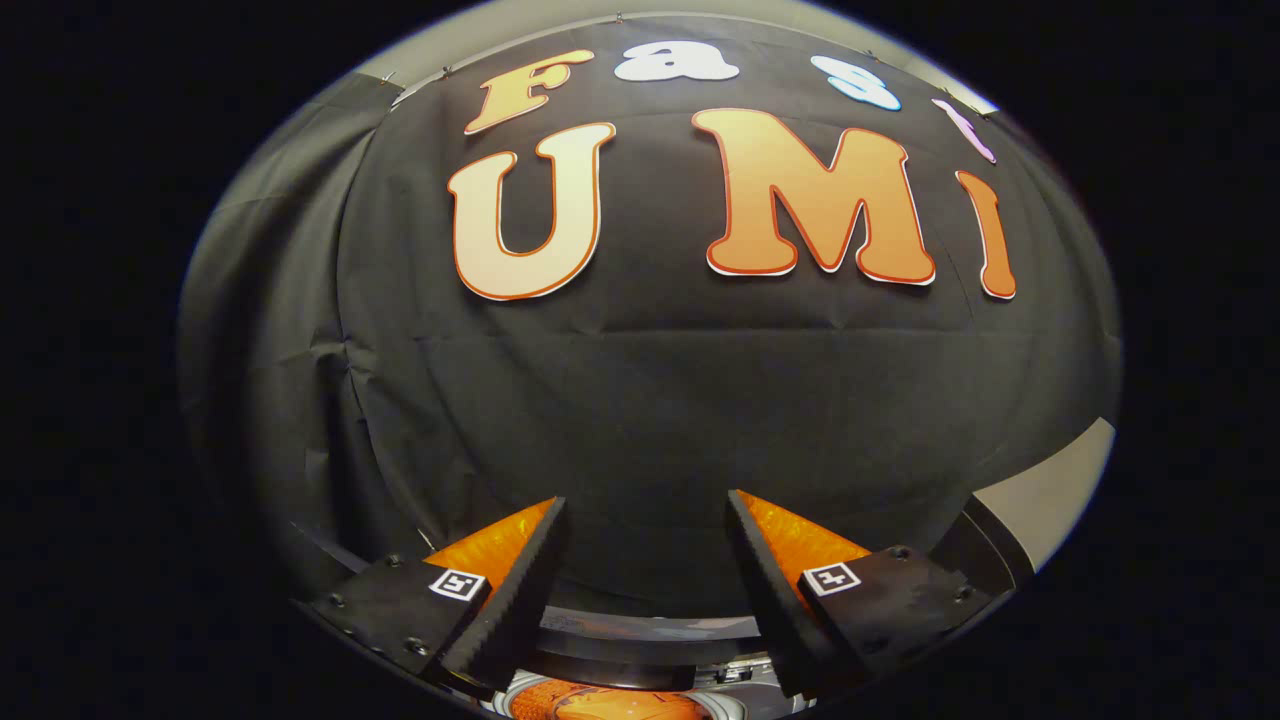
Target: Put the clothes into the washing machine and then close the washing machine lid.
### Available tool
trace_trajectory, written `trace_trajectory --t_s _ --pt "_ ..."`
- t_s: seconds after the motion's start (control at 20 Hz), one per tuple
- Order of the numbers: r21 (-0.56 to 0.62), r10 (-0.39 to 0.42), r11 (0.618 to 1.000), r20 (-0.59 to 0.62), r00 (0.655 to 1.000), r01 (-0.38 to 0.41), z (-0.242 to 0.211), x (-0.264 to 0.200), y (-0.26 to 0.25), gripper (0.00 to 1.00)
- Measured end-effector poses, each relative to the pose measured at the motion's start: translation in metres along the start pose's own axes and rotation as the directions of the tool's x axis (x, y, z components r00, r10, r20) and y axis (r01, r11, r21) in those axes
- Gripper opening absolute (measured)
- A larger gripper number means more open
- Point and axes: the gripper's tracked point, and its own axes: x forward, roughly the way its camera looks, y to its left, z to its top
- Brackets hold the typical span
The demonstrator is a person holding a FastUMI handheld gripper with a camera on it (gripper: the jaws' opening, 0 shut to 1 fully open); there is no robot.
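Black cloth wall is facing the gripper, whose fingers are standing wide apart, holding nothing, above the washing machine.

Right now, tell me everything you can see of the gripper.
The gripper points at the booth's black cloth wall. Its two fingers stand wide apart, open, with nothing between them. Each tapers to a point and has a ridged, saw-toothed inner face. Each sits on a dark bolted plate bearing a small square black-and-white marker. Beneath and between the fingers lies a sliver of a round rim with something orange inside; too little shows to name it.
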Motion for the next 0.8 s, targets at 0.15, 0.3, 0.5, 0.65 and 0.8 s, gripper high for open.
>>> trace_trajectory --t_s 0.15,0.3,0.5,0.65,0.8 --pt "-0.004 0.002 1.000 0.002 1.000 -0.002 -0.002 -0.006 0.001 1.00" --pt "-0.008 0.003 1.000 0.006 1.000 -0.003 -0.004 -0.013 0.002 1.00" --pt "-0.015 0.009 1.000 0.015 1.000 -0.009 -0.010 -0.025 0.005 0.99" --pt "-0.028 0.020 0.999 0.016 1.000 -0.020 -0.015 -0.037 0.006 0.99" --pt "-0.034 0.017 0.999 0.023 1.000 -0.016 -0.024 -0.052 0.008 0.99"
